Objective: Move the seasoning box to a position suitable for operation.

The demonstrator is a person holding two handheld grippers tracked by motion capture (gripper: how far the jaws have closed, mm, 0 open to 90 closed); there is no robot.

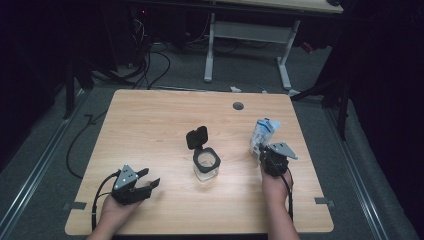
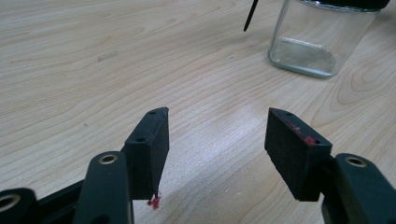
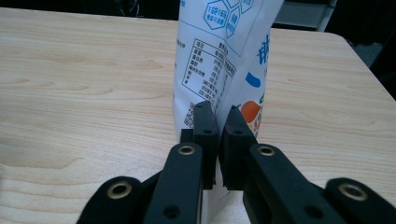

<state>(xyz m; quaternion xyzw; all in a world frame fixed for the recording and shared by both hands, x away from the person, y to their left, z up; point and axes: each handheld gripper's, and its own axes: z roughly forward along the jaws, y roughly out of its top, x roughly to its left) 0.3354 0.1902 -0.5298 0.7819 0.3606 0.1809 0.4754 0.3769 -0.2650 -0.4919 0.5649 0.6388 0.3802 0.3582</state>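
Gripping the pouch point(image 1: 263, 134) low on its near edge: the right claw point(image 3: 217, 122) has its jaws pinched nearly together on the film, so I read this as the pick-up step, grasp made and lift not yet begun. The pouch stands upright on the surface point(image 1: 150, 125), toward the right side, with the printed panel facing the right gripper view.

The left claw point(image 2: 217, 140) is idle, jaws wide apart with nothing between them, hovering low over bare wood near the front-left. The jar point(image 1: 206, 165) sits mid-surface between the two hands, clear glass, black flip lid point(image 1: 197, 137) swung up and back, mouth open. It looks empty as far as I can tell.

Likely next move: lift the pouch, carry it left over the jar mouth and tip it. This calls for a firm pinch, since the film is thin and could slip or fold. The left claw probably should steady the jar wall, which is just ahead of it in the left gripper view.

Clearances: the pouch is near the right edge of the surface, so move inward, not outward. There's open wood all round the jar. The raised lid stands behind the mouth; approach from the front or right to miss it.
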